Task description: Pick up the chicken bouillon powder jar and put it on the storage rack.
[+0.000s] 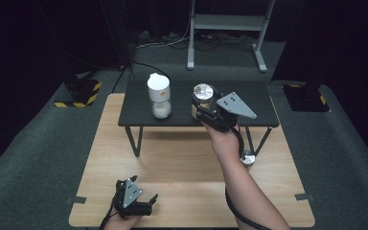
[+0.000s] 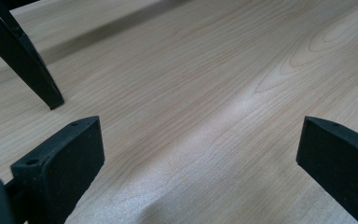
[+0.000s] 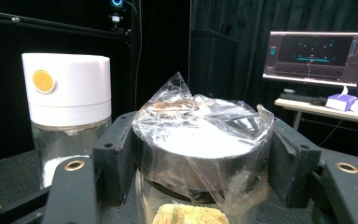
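Near the person, at about 7 o'clock on the light wooden worktop (image 1: 182, 163), the left gripper (image 1: 143, 203) rests low with its fingers (image 2: 65, 163) spread wide and nothing between them, just bare wood. Farther off, at about 12 o'clock, a small black table (image 1: 254, 103) stands on the worktop. On it the right gripper (image 1: 202, 106) has its fingers (image 3: 116, 154) squeezed onto the dark lid of a jar (image 3: 200, 154). The lid is wrapped in crinkly clear plastic, and something yellow sits inside the jar. At 9 o'clock from this jar stands a white-topped jar (image 1: 158, 95) with white powder, apart from it.
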The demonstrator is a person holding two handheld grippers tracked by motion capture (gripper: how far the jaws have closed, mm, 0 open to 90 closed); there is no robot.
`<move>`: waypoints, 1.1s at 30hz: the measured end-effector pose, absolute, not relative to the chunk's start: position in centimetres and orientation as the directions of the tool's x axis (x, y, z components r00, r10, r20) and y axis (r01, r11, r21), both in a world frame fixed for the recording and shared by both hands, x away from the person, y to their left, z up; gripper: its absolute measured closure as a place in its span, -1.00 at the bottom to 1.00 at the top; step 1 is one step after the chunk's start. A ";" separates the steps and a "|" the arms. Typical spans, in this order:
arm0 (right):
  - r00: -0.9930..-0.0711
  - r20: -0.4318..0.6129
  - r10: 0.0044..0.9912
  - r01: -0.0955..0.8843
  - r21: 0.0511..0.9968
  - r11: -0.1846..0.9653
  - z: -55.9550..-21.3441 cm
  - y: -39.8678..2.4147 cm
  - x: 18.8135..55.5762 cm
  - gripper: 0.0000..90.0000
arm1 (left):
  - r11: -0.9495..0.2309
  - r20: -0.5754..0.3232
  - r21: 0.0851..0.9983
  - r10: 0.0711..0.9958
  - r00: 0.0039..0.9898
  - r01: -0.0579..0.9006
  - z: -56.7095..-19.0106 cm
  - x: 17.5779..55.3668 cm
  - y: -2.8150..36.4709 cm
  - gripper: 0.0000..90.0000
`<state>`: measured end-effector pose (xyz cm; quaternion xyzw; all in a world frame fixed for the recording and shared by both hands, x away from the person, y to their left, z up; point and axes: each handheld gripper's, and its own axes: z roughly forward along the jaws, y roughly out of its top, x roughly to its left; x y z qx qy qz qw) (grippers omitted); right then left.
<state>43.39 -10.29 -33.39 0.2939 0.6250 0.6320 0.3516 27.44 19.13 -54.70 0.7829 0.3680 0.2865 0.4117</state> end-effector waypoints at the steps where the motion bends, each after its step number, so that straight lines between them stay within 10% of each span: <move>1: -0.580 -0.067 0.812 -0.077 0.997 0.028 -33.4 -10.3 43.4 -0.24 | -0.390 0.145 0.856 0.812 0.565 0.340 -54.7 27.4 19.1 -0.98; 33: -0.574 -0.035 0.818 -0.050 0.999 0.008 -33.5 -10.2 44.6 -0.25 | -0.387 0.142 0.857 0.813 0.565 0.341 -54.7 27.4 19.2 -0.98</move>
